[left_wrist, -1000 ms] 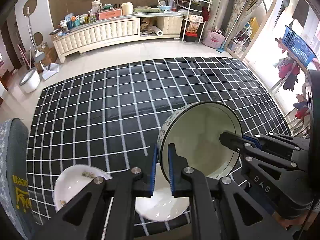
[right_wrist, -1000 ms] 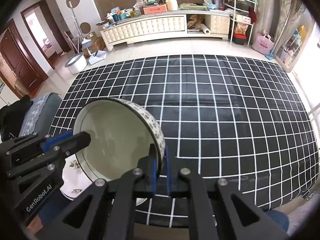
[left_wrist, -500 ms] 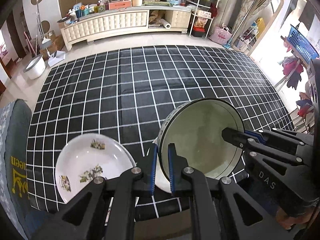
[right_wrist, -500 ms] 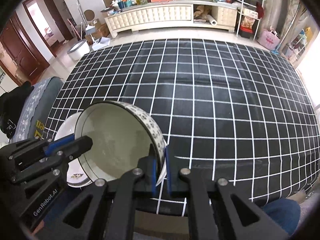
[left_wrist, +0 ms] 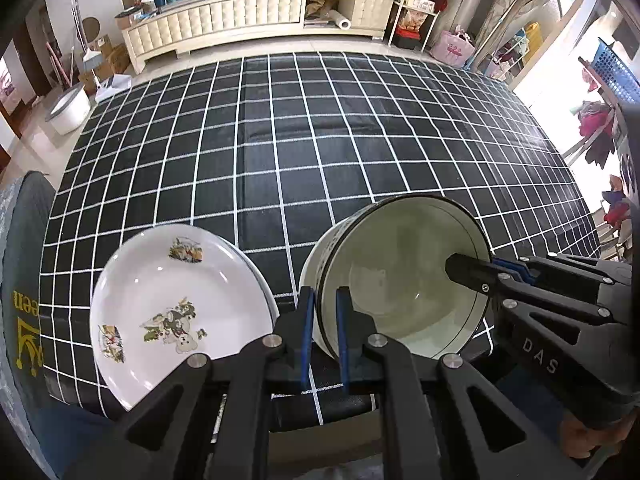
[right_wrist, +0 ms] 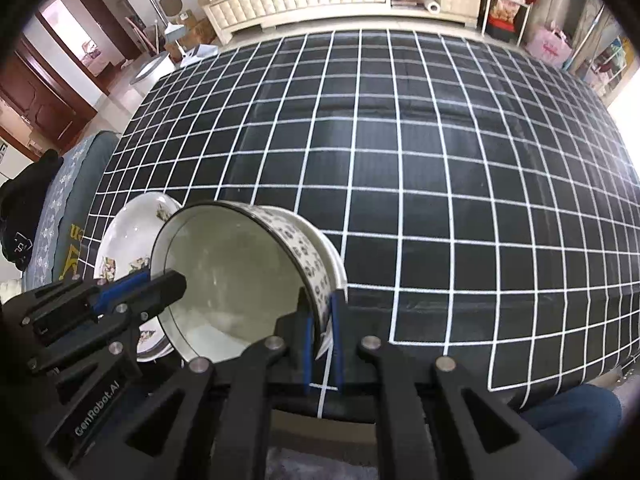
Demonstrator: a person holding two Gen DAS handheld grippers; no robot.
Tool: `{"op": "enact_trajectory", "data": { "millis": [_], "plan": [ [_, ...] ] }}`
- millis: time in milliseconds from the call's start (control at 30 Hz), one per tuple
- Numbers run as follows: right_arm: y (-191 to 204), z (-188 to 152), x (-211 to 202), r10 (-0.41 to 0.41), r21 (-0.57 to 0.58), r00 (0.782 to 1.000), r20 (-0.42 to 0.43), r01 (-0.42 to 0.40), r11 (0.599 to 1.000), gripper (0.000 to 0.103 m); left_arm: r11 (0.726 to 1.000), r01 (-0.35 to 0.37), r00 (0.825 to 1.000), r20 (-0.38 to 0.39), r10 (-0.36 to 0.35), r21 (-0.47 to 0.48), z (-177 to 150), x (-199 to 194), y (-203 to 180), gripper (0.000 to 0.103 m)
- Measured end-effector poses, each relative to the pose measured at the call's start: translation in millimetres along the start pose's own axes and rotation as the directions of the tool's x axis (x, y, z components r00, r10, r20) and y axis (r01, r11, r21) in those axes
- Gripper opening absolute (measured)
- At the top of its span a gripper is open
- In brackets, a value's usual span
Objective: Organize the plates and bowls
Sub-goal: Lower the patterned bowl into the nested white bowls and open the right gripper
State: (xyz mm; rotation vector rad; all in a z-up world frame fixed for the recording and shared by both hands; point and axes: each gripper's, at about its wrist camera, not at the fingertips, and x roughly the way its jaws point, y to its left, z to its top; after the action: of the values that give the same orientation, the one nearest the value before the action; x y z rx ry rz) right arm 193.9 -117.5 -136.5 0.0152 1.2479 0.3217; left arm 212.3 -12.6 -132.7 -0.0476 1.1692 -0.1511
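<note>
The bowl [left_wrist: 400, 280] is tipped up on its side, low in the frame and right of the middle in the left wrist view. Its open mouth faces the camera, and its bottom points away over the black cloth with white squares [left_wrist: 320, 140]. The left gripper [left_wrist: 322, 344] pinches the bowl's rim on the near left side, closed tight on it. The right gripper [right_wrist: 320, 344] pinches the rim on the other side, closed tight too.

The right wrist view shows the bowl's outer wall [right_wrist: 304, 256] with small dark flower marks; the left wrist view shows only a thin strip of that wall. The left wrist view shows the whole white plate [left_wrist: 176, 312] with little animal pictures, lying flat at the lower left on the cloth, just beside the bowl. In the right wrist view the bowl hides most of the plate [right_wrist: 132, 236].

Far back stands a long cream cabinet [left_wrist: 248, 16].
</note>
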Motion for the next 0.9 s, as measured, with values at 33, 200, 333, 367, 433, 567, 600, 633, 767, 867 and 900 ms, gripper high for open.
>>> {"op": "enact_trajectory", "data": {
  "millis": [33, 200, 333, 367, 433, 567, 600, 633, 767, 867, 900],
  "plan": [
    [1, 0, 2, 0.001, 0.002, 1.0, -0.005, -0.001, 1.0, 0.011, 1.0, 0.0, 1.0, -0.004, 0.0, 0.0, -1, 1, 0, 0.009],
    [1, 0, 4, -0.006, -0.001, 1.0, -0.01, 0.006, 1.0, 0.012, 1.0, 0.01, 1.0, -0.019, -0.01, -0.008, -3, 6, 3, 0.009],
    [-1, 3, 4, 0.0, 0.005, 1.0, -0.012, 0.0, 1.0, 0.012, 1.0, 0.011, 0.999, -0.033, -0.011, -0.008, -5, 12, 4, 0.009],
    [-1, 3, 4, 0.001, 0.007, 1.0, -0.011, -0.001, 1.0, 0.012, 1.0, 0.01, 0.999, -0.034, -0.01, -0.005, -6, 13, 5, 0.009],
    [-2, 2, 3, -0.003, 0.004, 1.0, -0.007, 0.003, 1.0, 0.014, 1.0, 0.016, 0.999, -0.036, -0.017, -0.009, -7, 14, 6, 0.009],
    [-1, 2, -1, -0.02, 0.003, 1.0, 0.011, 0.02, 1.0, 0.017, 1.0, 0.028, 0.999, -0.032, -0.028, -0.005, -8, 15, 8, 0.01],
    [-1, 2, -4, -0.027, -0.002, 0.999, 0.019, 0.027, 1.0, 0.018, 1.0, 0.03, 0.999, -0.028, -0.03, -0.004, -9, 15, 8, 0.01],
    [-1, 2, -6, -0.033, -0.009, 0.999, 0.025, 0.033, 0.999, 0.019, 0.999, 0.039, 0.999, -0.023, -0.039, -0.004, -9, 13, 9, 0.01],
    [2, 2, -16, -0.062, -0.03, 0.996, 0.059, 0.064, 0.998, 0.031, 0.998, 0.059, 0.998, 0.0, -0.059, 0.004, -11, 4, 11, 0.017],
    [2, 0, -25, -0.064, -0.039, 0.994, 0.086, 0.068, 0.997, 0.045, 0.998, 0.06, 0.998, 0.013, -0.061, 0.01, -11, -2, 13, 0.026],
    [2, -2, -29, -0.066, -0.04, 0.993, 0.099, 0.07, 0.997, 0.053, 0.998, 0.064, 0.998, 0.015, -0.064, 0.008, -11, -4, 14, 0.028]
  ]
}}
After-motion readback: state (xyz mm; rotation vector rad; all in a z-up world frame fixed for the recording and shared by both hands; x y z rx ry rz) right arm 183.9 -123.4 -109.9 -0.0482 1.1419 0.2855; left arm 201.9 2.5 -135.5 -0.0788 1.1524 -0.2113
